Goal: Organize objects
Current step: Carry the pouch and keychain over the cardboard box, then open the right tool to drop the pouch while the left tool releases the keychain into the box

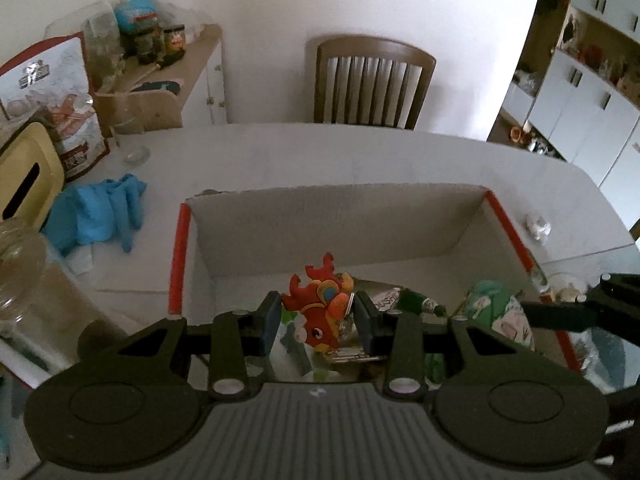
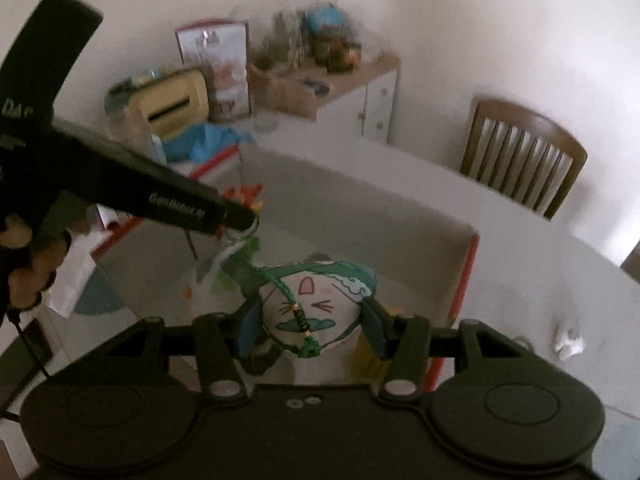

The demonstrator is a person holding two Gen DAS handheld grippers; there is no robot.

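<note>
Objects: one red-and-orange rubbery dragon-fish keychain charm (image 1: 320,312) and one round white-and-green fabric pouch with a cat face (image 2: 316,308) are being carried over the box, one per tool.
Landmark: one open white cardboard box with red edges (image 1: 340,220) is sitting on the white bench (image 1: 320,152); both objects are hanging above its near end, inside its walls.
Left tool: the left tool (image 1: 318,320) is gripping the charm between its two pads, its metal ring dangling toward the right pad, probably so it can be lowered in cleanly.
Right tool: the right tool (image 2: 312,328) is clamping the pouch by its sides, with a green braided cord (image 2: 292,300) trailing across the face; this grip seems to be keeping the soft body from sagging.
Box contents: several items, among them a dark green bottle-like thing (image 1: 420,304), are already lying on the floor of the box; blur is hiding an exact count.
Beside the box: one pair of crumpled blue gloves (image 1: 96,212) is lying to its left, one small white figure (image 1: 538,226) to its right.
Judgement: both loads look ready for dropping in.
</note>
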